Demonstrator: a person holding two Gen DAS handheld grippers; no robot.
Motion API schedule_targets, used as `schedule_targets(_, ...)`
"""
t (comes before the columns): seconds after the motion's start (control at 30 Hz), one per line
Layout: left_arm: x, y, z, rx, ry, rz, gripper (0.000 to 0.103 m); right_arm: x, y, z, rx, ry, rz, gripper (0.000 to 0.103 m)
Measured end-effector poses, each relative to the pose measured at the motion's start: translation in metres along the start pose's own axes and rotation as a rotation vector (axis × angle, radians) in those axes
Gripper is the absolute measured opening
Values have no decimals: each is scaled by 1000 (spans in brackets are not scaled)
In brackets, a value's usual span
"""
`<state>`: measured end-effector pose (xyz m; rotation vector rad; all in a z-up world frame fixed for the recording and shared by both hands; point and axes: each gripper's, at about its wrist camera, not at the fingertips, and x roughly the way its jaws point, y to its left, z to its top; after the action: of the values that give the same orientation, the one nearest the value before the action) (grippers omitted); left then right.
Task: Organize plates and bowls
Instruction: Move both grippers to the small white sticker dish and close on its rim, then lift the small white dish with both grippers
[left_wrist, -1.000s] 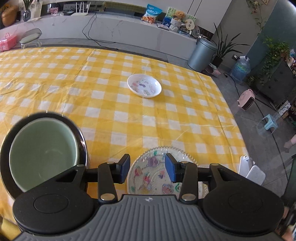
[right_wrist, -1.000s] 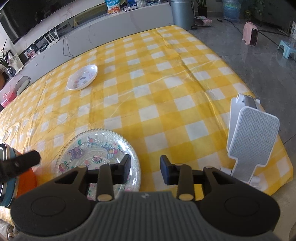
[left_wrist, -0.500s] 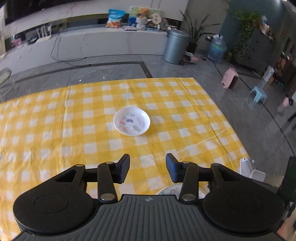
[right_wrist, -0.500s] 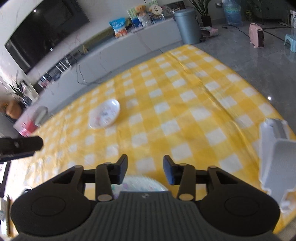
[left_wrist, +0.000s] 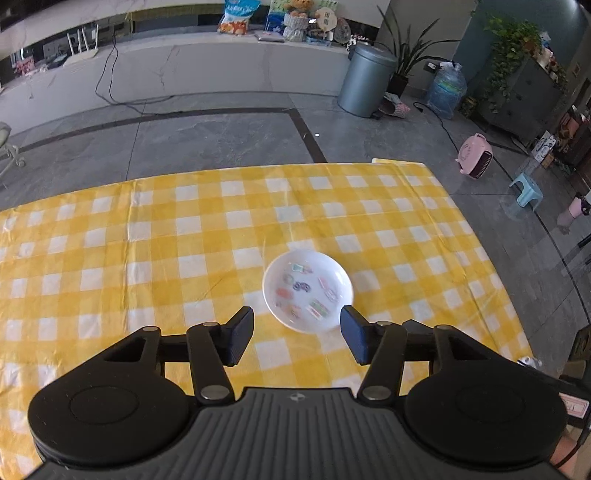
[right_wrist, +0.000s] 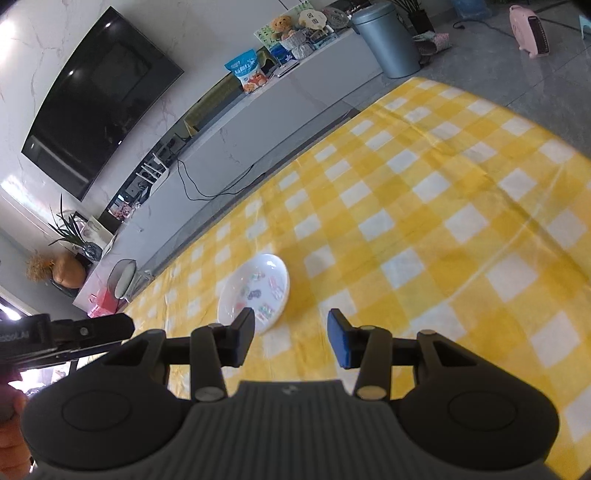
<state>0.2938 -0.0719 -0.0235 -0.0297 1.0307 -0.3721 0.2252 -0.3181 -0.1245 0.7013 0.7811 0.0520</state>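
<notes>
One small white plate (left_wrist: 307, 290) with little colored pictures sits flat on the yellow checkered tablecloth (left_wrist: 147, 236), face up. It is round, so it has no long side. The left gripper (left_wrist: 297, 338) hangs above it, fingers wide apart, holding nothing; the plate shows between them, toward 12 o'clock. The right gripper (right_wrist: 291, 339) is wide apart and empty too, with the plate (right_wrist: 255, 291) at 11 o'clock.

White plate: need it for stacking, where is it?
In both wrist views, the white plate lies on the yellow checked tablecloth, just ahead of both grippers' open jaws, untouched.
</notes>
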Motion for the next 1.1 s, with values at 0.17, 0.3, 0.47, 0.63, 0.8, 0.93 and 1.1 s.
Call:
schedule_targets(0.17,40,20,15,-12,56,20,58,30,-6,8,61,42,43,36)
schedule_targets(0.3,66,34,17,-31,76,0,52,49,-9,11,70,64,40,29)
schedule_targets(0.47,86,39,18,-42,104,-3,47,66,-2,14,57,82,51,26)
schedule_targets(0.63,100,37,21,-23,109,-15,42,79,-4,15,65,103,40,25)
schedule_targets(0.8,108,29,20,22,104,-8,30,88,-10,16,84,115,53,18)
schedule_targets(0.93,111,26,19,49,110,-8,15,92,-11,14,98,117,76,12)
schedule_targets(1.1,106,24,18,59,87,-9,9,93,-11,10,90,105,71,6)
